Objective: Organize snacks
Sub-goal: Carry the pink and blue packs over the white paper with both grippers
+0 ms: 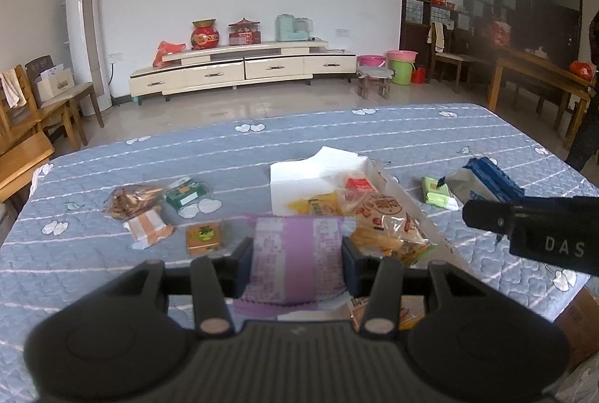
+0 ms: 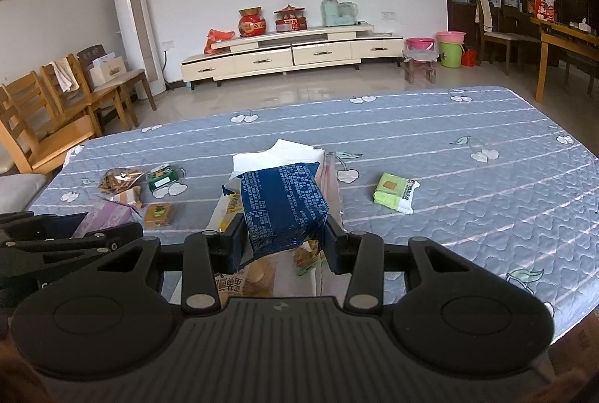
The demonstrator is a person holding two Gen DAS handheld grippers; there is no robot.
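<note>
My left gripper [image 1: 297,258] is shut on a purple snack packet [image 1: 295,253], held above the table just left of a white cardboard box [image 1: 299,185] that holds several snack bags. My right gripper [image 2: 284,238] is shut on a dark blue snack packet [image 2: 282,208], held over that box [image 2: 254,159]. In the left wrist view the right gripper [image 1: 498,212] and the blue packet [image 1: 490,178] show at the right. In the right wrist view the left gripper [image 2: 75,238] and purple packet [image 2: 108,215] show at the left.
Loose on the blue quilted table cover [image 2: 468,197]: a light green packet [image 2: 393,193], a dark green packet [image 1: 185,193], a bag of brown snacks [image 1: 131,200], an orange-white packet [image 1: 148,229] and a small orange box [image 1: 205,237]. Wooden chairs [image 2: 56,111] stand far left.
</note>
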